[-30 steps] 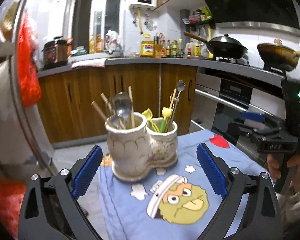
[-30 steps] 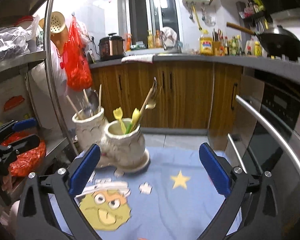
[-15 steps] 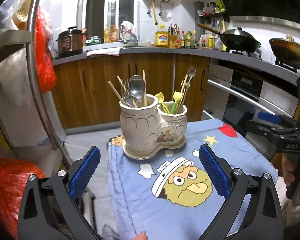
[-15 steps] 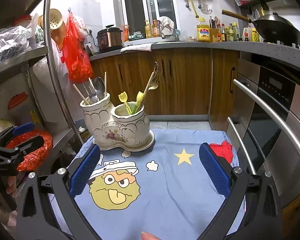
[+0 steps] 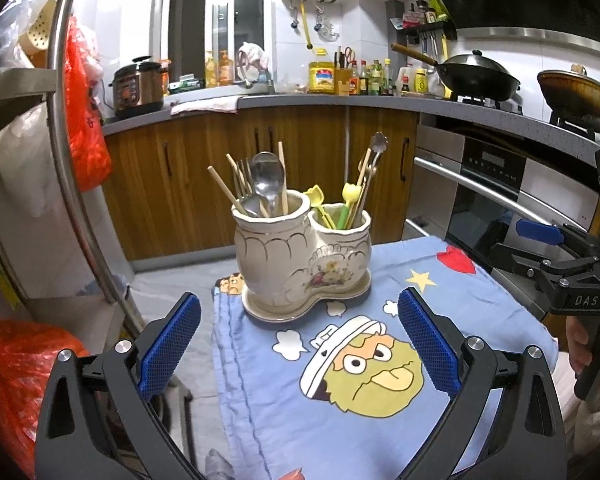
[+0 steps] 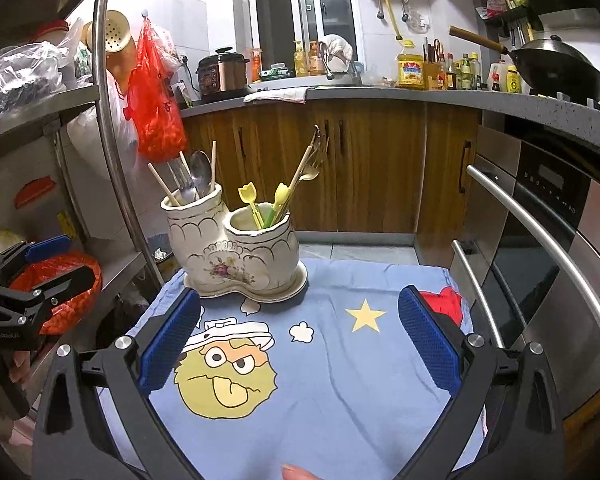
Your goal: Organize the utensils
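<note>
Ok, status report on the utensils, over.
Left hand-held gripper open, empty. Right hand-held gripper open, empty. Utensils upright in ceramic holder on cartoon cloth. Nothing in the way.

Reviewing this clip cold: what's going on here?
A person holds a gripper in each hand over a blue cartoon cloth. Both the left gripper and right gripper are open and empty. The two-cup ceramic utensil holder stands on the cloth ahead, spoons, forks and chopsticks in the taller cup, yellow picks and chopsticks in the shorter. Nothing is grasped yet.

Home kitchen: wood cabinets [image 5: 300, 168], wok [image 5: 476, 76] on stove, built-in oven [image 6: 548, 216], rice cooker [image 6: 224, 74] on counter.
</note>
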Motion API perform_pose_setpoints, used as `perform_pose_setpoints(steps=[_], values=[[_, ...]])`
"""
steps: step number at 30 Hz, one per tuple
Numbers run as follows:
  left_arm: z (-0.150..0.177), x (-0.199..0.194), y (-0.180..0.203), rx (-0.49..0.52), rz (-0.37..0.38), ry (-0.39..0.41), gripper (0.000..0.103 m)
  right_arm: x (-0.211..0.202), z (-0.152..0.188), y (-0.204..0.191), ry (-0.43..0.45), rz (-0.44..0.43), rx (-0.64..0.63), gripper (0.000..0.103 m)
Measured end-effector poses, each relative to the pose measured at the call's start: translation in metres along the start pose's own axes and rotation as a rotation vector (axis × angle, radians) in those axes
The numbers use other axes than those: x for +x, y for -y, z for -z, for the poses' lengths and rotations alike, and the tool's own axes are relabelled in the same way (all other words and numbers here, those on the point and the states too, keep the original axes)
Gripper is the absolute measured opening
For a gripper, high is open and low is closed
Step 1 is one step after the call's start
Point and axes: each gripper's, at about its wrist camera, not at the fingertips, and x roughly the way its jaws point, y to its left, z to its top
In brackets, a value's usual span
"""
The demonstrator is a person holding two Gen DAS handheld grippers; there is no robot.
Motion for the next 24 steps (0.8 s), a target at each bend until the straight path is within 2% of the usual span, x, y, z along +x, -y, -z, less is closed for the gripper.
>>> perform_pose_setpoints(steps=[24], values=[[0.0005,0.0011,0.0000,0.006,-0.003,0.000,0.098,0.0006,0.0027,0.0032,-0.008,0.001,-0.010,0.098]])
